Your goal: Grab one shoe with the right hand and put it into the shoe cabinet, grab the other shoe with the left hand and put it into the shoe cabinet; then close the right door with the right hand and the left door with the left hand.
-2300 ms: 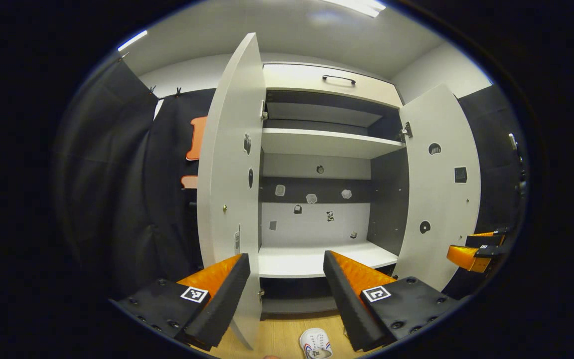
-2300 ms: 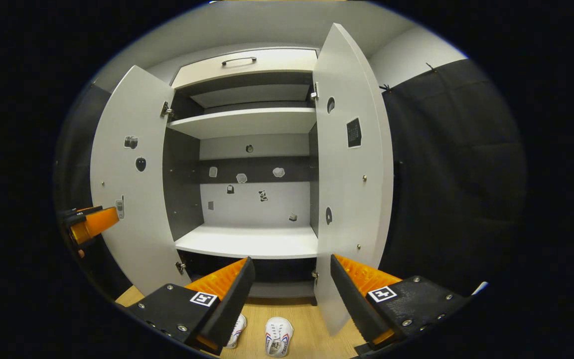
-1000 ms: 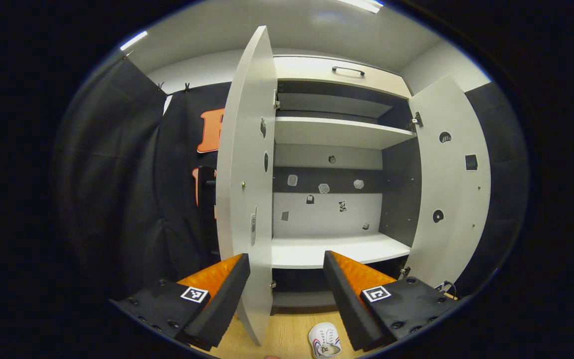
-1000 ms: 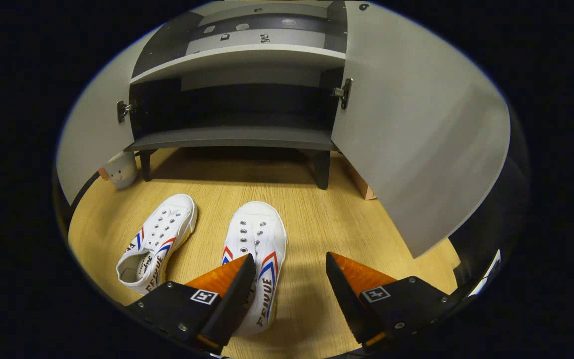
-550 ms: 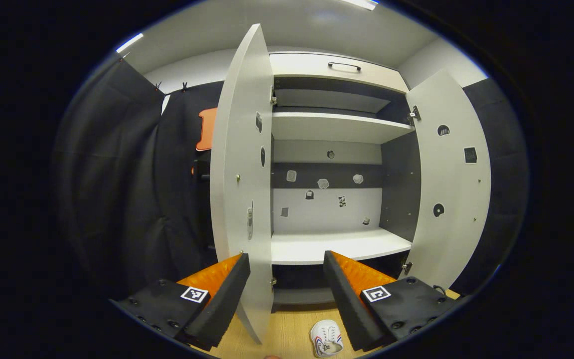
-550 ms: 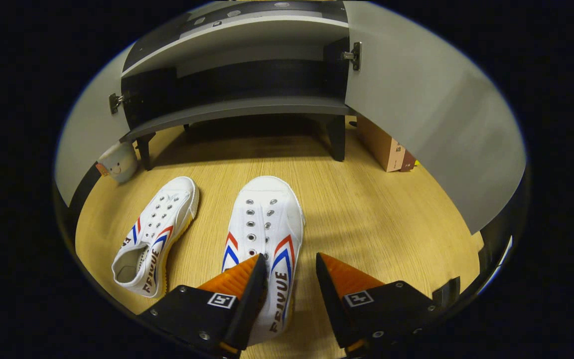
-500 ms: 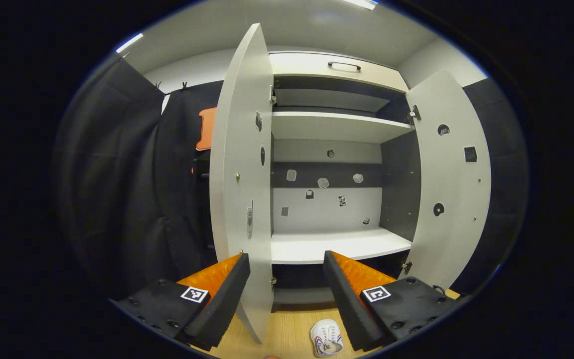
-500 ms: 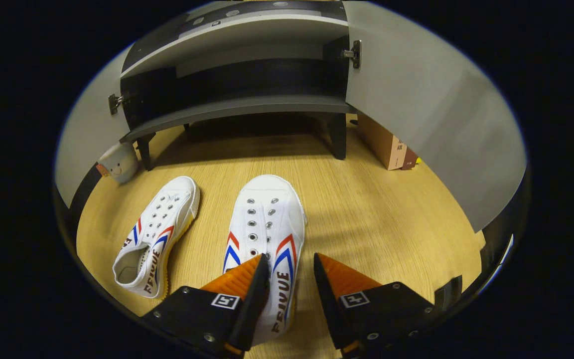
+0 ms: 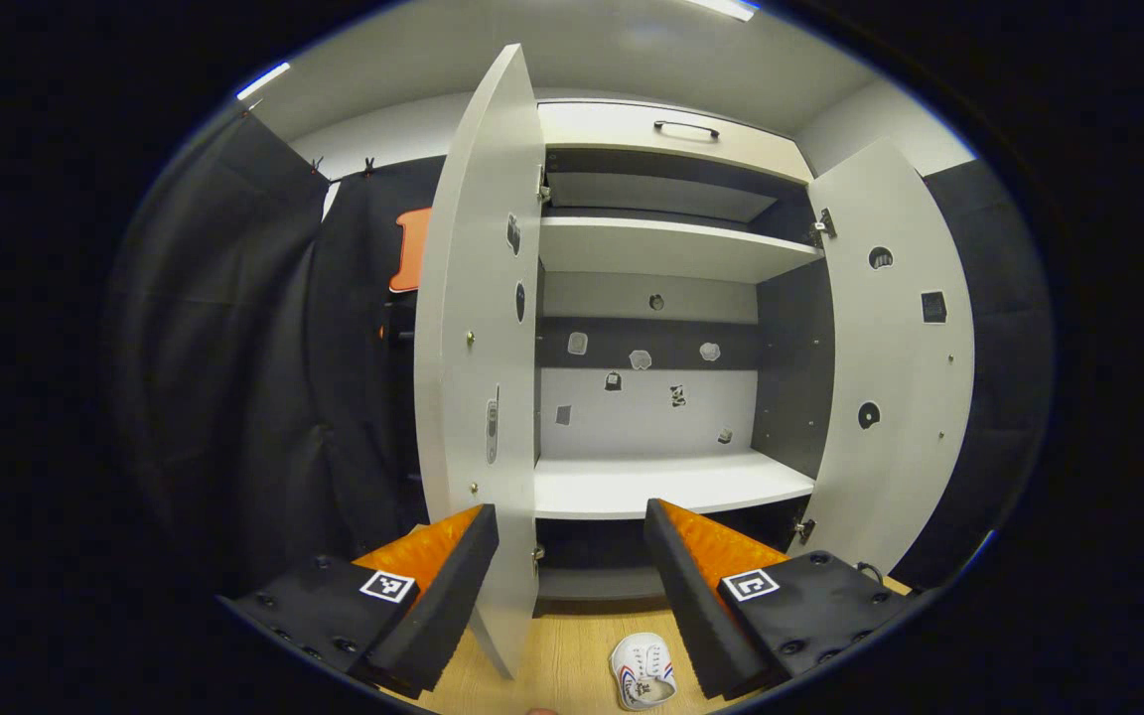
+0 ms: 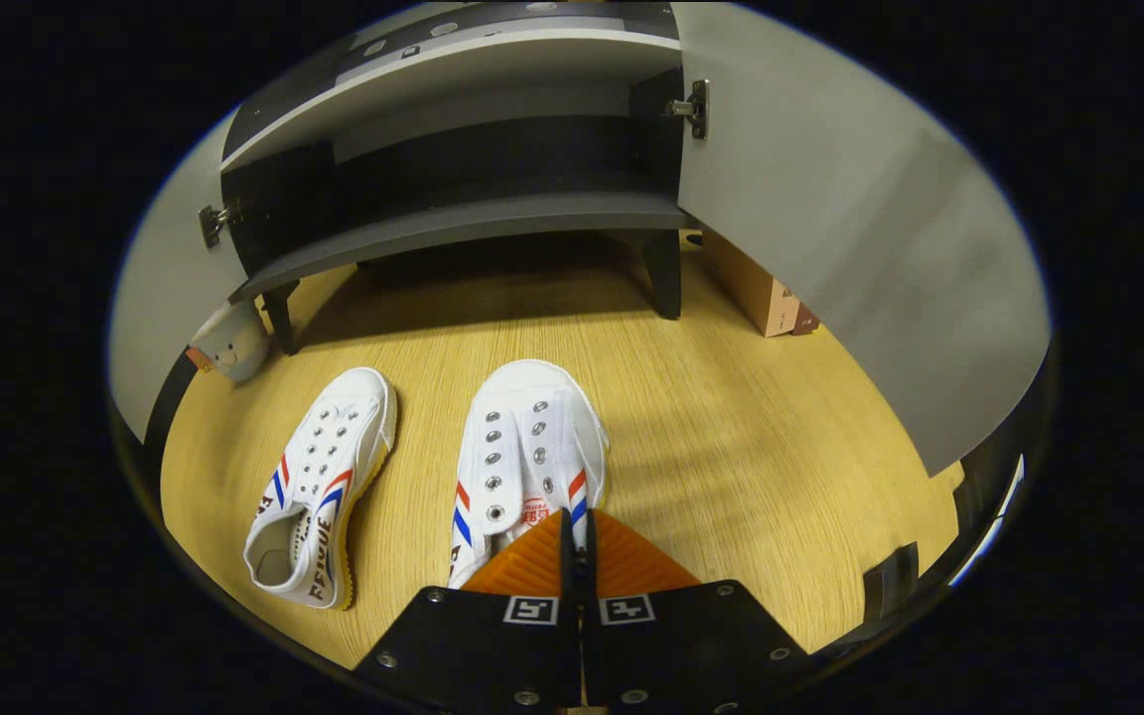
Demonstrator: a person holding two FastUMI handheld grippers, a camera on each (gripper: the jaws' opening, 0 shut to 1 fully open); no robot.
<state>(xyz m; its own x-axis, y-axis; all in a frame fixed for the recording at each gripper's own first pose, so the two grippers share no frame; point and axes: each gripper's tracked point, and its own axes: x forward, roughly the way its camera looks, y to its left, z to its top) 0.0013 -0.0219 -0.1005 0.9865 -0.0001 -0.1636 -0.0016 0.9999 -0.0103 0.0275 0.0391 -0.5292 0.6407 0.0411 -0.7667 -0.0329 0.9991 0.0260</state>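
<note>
— Where do we stand with the right gripper (image 10: 577,531)?

— Half a second ago its fingers stood apart on either side of the right shoe's (image 10: 529,452) outer wall; now they have come together, clenched on that wall near the shoe's opening. We judge the grasp made, though the fabric between the fingers is too thin to see clearly.

— And the shoe itself?

— It looks to be resting on the wooden floor (image 10: 731,437), toe pointing at the shoe cabinet's (image 10: 453,223) front edge, roughly midway between the cabinet's two front legs. The other shoe (image 10: 319,487) lies just beside it, toward the floor's left edge, untouched.

— The left gripper (image 9: 570,566)?

— Released, fingers wide apart, holding nothing. It hangs before the open cabinet, facing the white shelf (image 9: 671,487), with the left door (image 9: 478,348) close in front and the right door (image 9: 895,357) swung wide. It has barely shifted over the last second.

— So what does the closing mean for us?

— The first pick looks ready: we would next lift and carry the shoe inside. A pinch on one thin wall may let the shoe swing or slip, so we would lift gently. Both doors are open, so the way in is free.
</note>
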